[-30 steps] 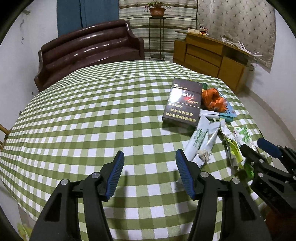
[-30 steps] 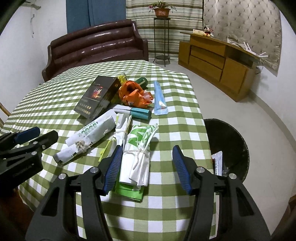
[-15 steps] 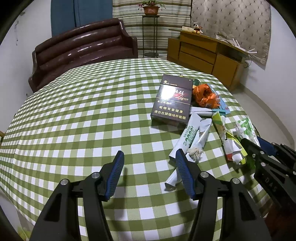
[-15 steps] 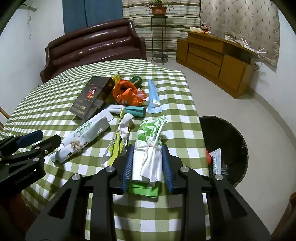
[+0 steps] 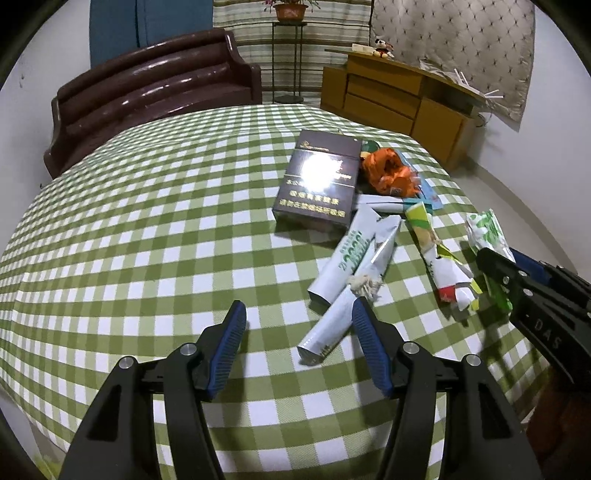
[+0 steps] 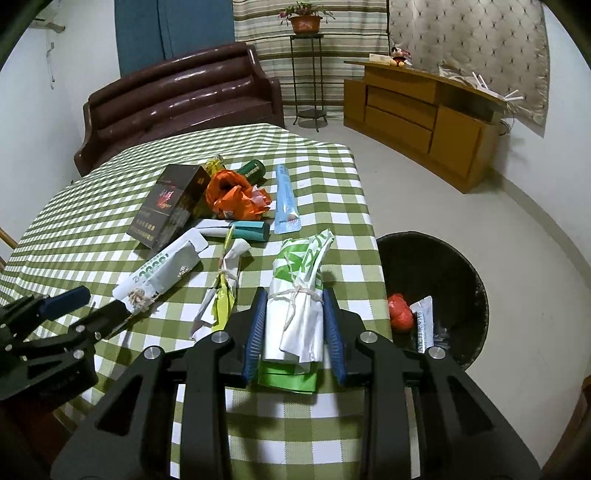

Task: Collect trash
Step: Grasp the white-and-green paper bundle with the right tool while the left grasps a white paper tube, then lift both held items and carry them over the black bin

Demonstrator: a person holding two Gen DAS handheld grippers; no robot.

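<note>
Now, line by line:
Right gripper (image 6: 294, 328): clamped on the green-and-white tied wrapper bundle (image 6: 301, 291), blue pads pressed to both its sides, lower centre of the right wrist frame
Bundle: bound round the middle with white string, a bright green sheet sticking out under its near end, near the table's right edge
Left gripper (image 5: 299, 349): jaws apart, nothing gripped; right pad just beside the near end of the white toothpaste-style box (image 5: 347, 288), lower centre of the left wrist frame
Table (image 5: 147, 229): covered in green-and-white checked cloth
Other trash, centre of the right wrist frame: dark cigarette carton (image 6: 168, 205), crumpled orange plastic bag (image 6: 232, 195) touching it, teal-and-white tube box (image 6: 236, 230), pale blue sachet (image 6: 285, 201), thin yellow-green tied wrapper (image 6: 223, 284), dark green can (image 6: 252, 170) lying behind the orange bag
Waste bin (image 6: 461, 288): black, on the floor at right beside the table edge, holding a red crumpled item (image 6: 400, 312) and a white packet (image 6: 423, 321)
Background, upper frame: brown sofa (image 6: 177, 99), wooden sideboard (image 6: 417, 110), potted plant (image 6: 304, 18) on a metal stand
</note>
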